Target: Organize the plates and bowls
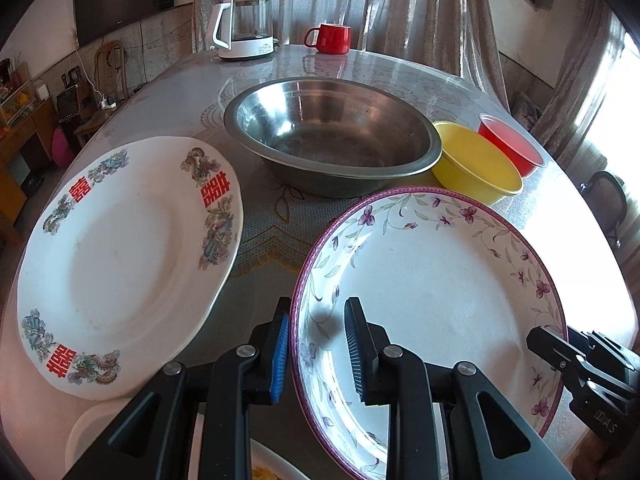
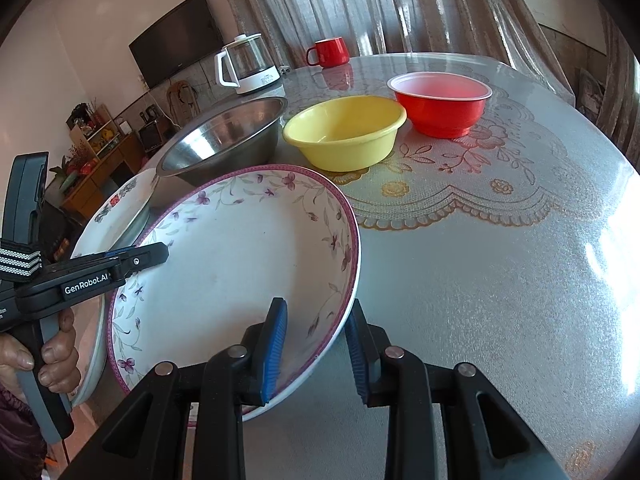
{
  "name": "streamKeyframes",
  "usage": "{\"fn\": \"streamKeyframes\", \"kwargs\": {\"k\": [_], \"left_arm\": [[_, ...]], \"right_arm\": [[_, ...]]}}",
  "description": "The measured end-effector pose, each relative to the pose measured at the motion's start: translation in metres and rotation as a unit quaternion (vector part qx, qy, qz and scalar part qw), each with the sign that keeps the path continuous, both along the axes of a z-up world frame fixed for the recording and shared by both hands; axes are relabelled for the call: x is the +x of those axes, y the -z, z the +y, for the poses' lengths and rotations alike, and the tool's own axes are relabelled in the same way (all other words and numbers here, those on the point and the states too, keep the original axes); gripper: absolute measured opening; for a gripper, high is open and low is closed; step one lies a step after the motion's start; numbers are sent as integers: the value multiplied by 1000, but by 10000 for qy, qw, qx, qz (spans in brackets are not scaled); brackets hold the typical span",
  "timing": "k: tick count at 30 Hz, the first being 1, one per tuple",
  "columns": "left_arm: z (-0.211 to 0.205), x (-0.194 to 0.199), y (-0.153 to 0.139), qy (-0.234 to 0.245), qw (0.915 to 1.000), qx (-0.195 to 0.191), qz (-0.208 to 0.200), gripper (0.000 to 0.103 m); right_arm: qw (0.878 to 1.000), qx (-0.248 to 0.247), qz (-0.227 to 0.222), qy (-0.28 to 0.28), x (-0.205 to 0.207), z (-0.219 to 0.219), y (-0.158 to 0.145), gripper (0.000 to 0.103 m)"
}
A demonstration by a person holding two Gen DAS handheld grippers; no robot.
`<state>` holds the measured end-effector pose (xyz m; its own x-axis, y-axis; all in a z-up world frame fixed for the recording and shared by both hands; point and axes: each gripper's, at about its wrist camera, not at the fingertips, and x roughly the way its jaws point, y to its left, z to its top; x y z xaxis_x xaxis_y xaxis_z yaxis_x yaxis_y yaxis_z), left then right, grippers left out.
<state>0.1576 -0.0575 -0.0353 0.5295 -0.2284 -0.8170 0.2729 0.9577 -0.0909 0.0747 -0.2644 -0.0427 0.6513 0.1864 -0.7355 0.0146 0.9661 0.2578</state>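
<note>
Over desk [image 2: 500,280], both my tools clamp floral plate [image 1: 432,292]: left tool [image 1: 316,348], right tool [image 2: 316,348], opposite rims. Carry step; next calls for level lowering onto dragon plate [image 1: 120,264].

A white kettle [image 1: 245,26] with a glass body stands at the far edge of the bench [image 2: 500,264], a red mug [image 1: 329,38] to its right. Curtains [image 1: 400,4] hang behind them. A dark television [image 2: 176,40] is on the left wall.
</note>
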Motion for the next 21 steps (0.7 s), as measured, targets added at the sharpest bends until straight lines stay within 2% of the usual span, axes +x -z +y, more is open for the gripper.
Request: {"fn": "streamKeyframes", "kwargs": {"k": [7,11,18,21], "left_arm": [[-3,-9,-1,68,9999,130,-25,26],[-2,-9,-3,17,10000,60,1,28],[-2,-17,-9,5,9998,50,-169,39],[2,-25,-12,-23,9997,18,-234,41]], "right_arm": [[9994,-348,60,61,0,7,0,25],[9989,-436,107,103,1,8,0,25],[9983,-564,106,122,0,11,0,27],[9979,-631,96,132,-1,14,0,29]]}}
